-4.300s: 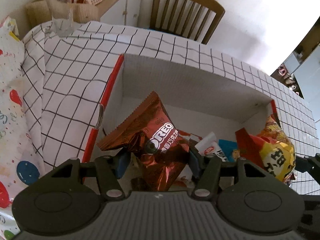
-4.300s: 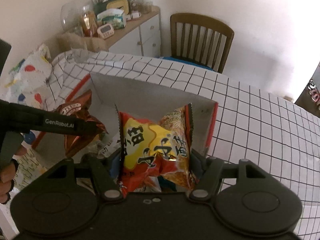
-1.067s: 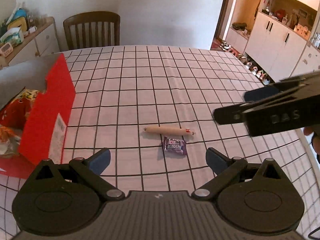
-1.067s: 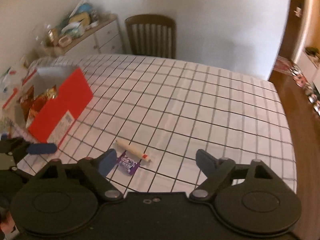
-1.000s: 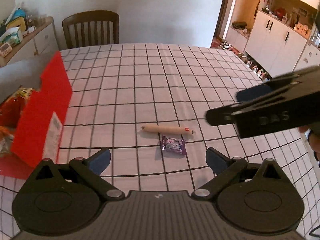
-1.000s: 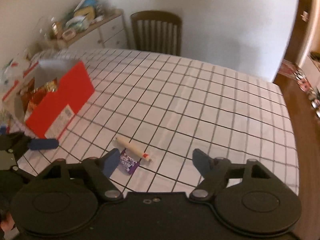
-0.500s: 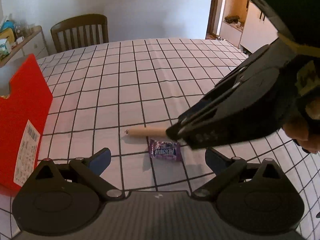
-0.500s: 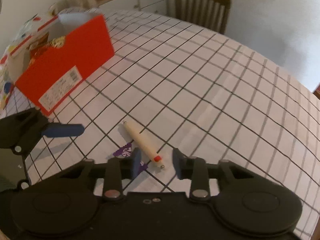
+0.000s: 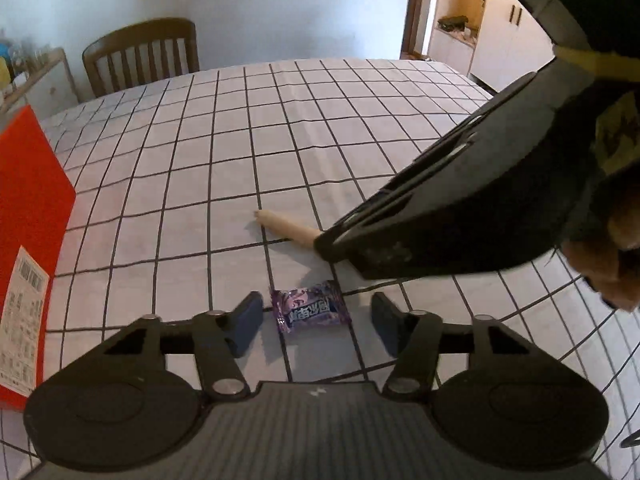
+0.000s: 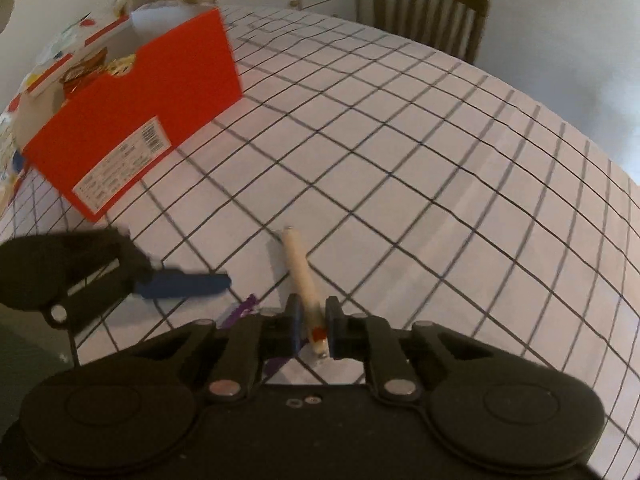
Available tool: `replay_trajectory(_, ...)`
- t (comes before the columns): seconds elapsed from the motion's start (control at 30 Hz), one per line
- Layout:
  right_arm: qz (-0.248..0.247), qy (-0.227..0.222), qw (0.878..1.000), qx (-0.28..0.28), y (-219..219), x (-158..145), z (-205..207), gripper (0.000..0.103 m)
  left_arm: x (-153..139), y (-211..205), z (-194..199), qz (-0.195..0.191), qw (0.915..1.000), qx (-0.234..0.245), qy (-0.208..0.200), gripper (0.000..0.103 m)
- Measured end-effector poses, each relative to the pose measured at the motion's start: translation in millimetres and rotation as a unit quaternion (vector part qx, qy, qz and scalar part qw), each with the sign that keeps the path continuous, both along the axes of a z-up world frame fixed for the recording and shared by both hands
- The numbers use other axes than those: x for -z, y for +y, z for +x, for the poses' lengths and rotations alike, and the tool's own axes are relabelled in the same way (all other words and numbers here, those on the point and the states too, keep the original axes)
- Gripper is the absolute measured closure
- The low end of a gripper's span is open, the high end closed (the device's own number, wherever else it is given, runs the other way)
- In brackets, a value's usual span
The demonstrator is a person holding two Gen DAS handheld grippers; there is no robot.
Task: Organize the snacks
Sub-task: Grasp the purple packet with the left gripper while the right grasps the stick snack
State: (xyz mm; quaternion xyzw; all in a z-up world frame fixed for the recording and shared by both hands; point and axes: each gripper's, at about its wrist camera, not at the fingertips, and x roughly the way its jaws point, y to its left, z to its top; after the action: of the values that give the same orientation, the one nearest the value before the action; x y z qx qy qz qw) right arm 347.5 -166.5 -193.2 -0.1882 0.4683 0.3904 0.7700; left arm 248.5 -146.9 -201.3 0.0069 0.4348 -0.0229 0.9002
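Left wrist view: the left gripper (image 9: 316, 322) is spread, its blue pads either side of a purple candy packet (image 9: 310, 311) lying flat on the checked tablecloth (image 9: 280, 128), not touching it. Beyond lies a tan sausage stick (image 9: 286, 229), its near end hidden by the right gripper (image 9: 332, 246). A red box (image 9: 28, 220) stands at the left edge.

Right wrist view: the right gripper (image 10: 312, 326) is nearly closed around the red-banded end of the sausage stick (image 10: 300, 270); actual contact cannot be confirmed. The red box (image 10: 136, 100), holding snack bags, stands well apart. A wooden chair (image 10: 430, 8) stands at the far edge
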Motion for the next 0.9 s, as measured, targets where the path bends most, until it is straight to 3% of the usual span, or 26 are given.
replay_trajectory(0.17,0.011,0.009,0.999,0.034,-17,1,1,0.094,1,-7,-1,0.013,0.9999,0.003,-0.001,0.069)
replay_trajectory(0.5,0.021,0.007,0.994,0.11,-45,-7,-14,0.095,-5,3,2,-0.002,0.9996,-0.02,0.02,0.072)
replay_trajectory(0.9,0.04,-0.004,0.985,0.17,-63,-23,-57,0.096,-27,20,-35,-0.021,0.9984,-0.045,0.026,0.072)
